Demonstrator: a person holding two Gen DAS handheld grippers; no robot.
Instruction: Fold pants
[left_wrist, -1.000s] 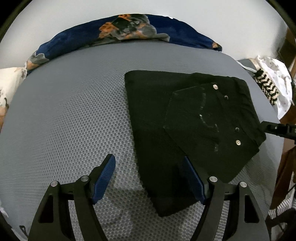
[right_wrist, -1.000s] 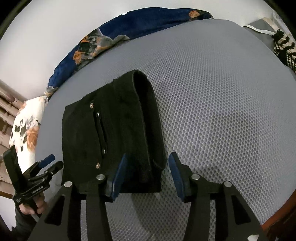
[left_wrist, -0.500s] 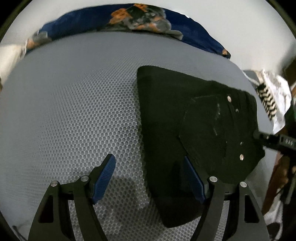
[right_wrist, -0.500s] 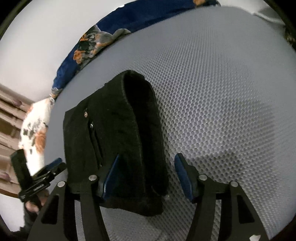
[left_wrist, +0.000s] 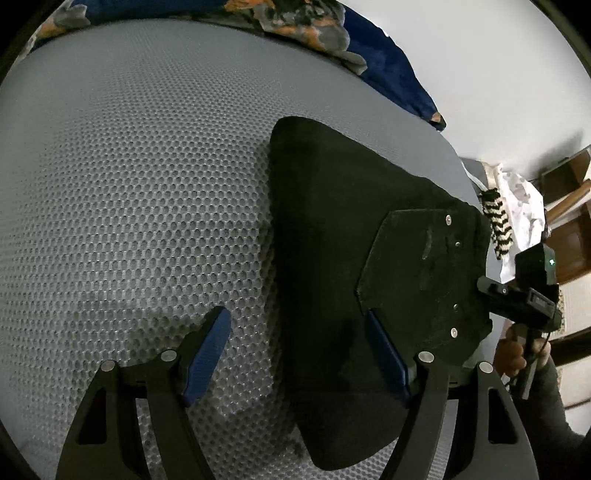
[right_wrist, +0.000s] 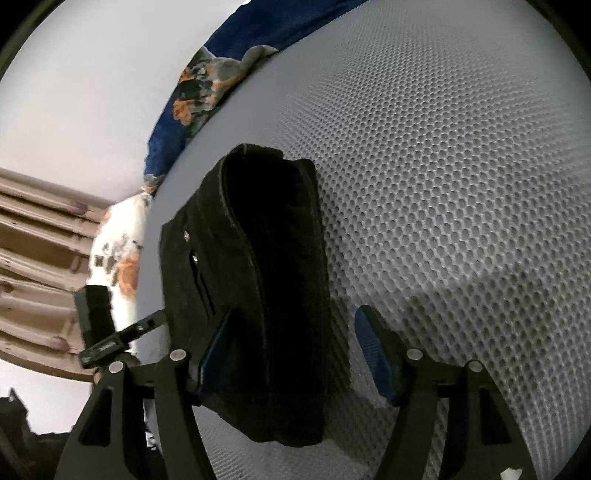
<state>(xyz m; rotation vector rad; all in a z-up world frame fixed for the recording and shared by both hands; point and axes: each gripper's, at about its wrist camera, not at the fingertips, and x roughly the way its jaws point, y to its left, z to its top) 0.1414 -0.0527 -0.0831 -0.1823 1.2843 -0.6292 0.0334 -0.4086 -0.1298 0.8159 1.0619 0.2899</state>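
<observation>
1. Mattress: grey honeycomb mesh, soft and springy. It carries everything. A blue floral blanket is bunched along its far edge.
2. Pants: black, folded into a thick compact bundle. They lie on the mattress toward its right side in the left wrist view, with the back pocket and rivets facing up. The rolled fold edge shows in the right wrist view.
3. Handling, as a judgement: soft, limp, moderately heavy denim-like cloth. Not fragile, not slippery. Layers will sag or slide apart if only the top one is pinched.
4. Grip, as a judgement: take the full stack at a fold edge or corner, both sides at once.
5. Left gripper: jaws wide apart, straddling the near left edge of the bundle. No pad is visibly pressing, so nothing is held.
6. Right gripper: jaws opening, bundle end between them. The right pad stands clear of the cloth; the left pad's contact is unclear.
</observation>
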